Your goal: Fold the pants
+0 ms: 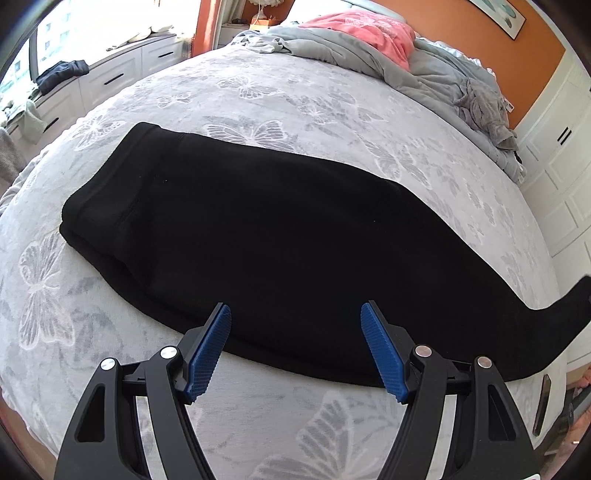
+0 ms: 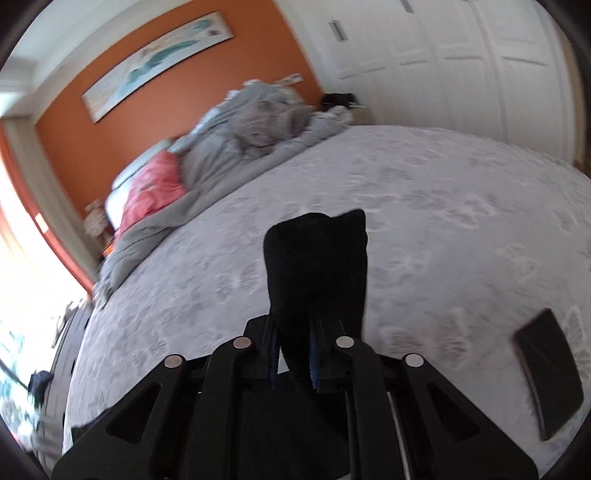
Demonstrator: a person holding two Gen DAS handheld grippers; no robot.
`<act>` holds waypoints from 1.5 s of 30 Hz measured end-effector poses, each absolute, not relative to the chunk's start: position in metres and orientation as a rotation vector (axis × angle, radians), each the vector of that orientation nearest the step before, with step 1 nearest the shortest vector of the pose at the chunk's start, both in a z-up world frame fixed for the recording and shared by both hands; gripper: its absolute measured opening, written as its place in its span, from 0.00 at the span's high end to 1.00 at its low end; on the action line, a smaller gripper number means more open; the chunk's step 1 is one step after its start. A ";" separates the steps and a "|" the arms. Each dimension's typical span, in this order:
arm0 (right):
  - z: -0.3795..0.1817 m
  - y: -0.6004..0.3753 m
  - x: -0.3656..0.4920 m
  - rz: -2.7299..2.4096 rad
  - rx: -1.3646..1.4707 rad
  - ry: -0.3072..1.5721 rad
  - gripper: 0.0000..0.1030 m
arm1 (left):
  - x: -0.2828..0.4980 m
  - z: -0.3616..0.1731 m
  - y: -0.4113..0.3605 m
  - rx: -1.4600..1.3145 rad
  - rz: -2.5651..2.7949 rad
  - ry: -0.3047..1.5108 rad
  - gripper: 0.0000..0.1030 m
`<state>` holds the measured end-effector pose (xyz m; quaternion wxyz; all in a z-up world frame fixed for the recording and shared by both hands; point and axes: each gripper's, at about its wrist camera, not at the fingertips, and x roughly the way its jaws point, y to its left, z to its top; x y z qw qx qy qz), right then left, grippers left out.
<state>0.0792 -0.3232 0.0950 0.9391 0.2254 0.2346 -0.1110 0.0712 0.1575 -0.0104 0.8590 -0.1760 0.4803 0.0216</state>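
Note:
Black pants [image 1: 258,236] lie lengthwise across a grey butterfly-print bedspread [image 1: 280,96], waistband at the left, legs running right. My left gripper [image 1: 295,317] is open, its blue pads just above the near edge of the pants, holding nothing. At the far right the leg end [image 1: 569,310] rises off the bed. In the right wrist view my right gripper [image 2: 293,332] is shut on that black leg end [image 2: 317,258], which sticks up between the fingers above the bedspread [image 2: 443,206]. This view is blurred.
A crumpled grey duvet [image 1: 436,66] and a pink garment [image 1: 369,33] lie at the head of the bed. A dark phone [image 2: 550,373] lies on the bedspread to the right of the right gripper. White drawers [image 1: 110,77] stand left, white wardrobe doors [image 2: 461,55] right.

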 end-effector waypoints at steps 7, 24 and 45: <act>0.066 -0.119 0.111 0.242 0.182 0.612 0.88 | 0.061 -0.008 0.186 -0.393 0.077 0.993 0.32; 0.046 -0.242 0.101 -0.030 0.186 0.819 0.19 | 0.055 0.005 0.222 -0.531 0.096 0.953 0.32; -0.022 -0.234 0.086 0.104 0.229 1.003 0.81 | 0.071 0.002 0.179 -0.436 0.054 0.954 0.29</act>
